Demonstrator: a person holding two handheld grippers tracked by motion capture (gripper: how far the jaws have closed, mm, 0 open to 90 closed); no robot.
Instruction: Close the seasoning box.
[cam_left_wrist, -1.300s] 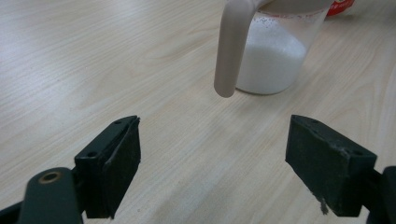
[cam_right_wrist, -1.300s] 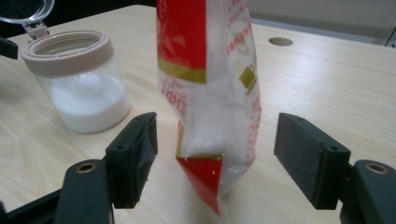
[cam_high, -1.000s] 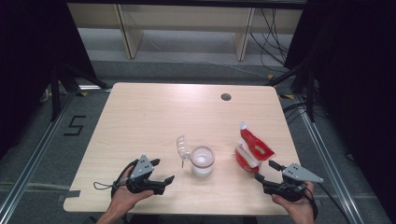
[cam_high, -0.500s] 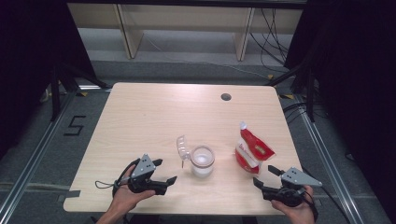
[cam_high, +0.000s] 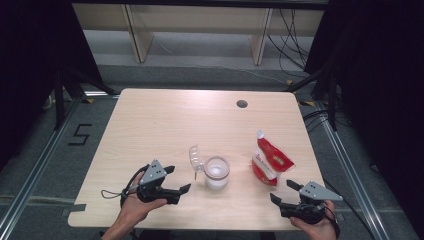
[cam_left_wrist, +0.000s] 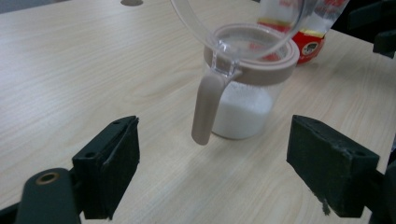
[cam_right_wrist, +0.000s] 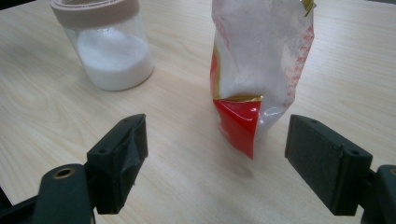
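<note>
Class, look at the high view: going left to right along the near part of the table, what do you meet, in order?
left gripper → open clear lid → jar of white powder → red and white pouch → right gripper

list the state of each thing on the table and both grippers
jar: upright on the table, partly filled with white powder, not held
jar lid: flipped open, hinged up at the jar's rim
red and white bag: standing on the table beside the jar, top open, not held
left gripper: open, holding nothing, short of the jar
right gripper: open, jaws have just been opening, nothing between them, short of the bag
</note>
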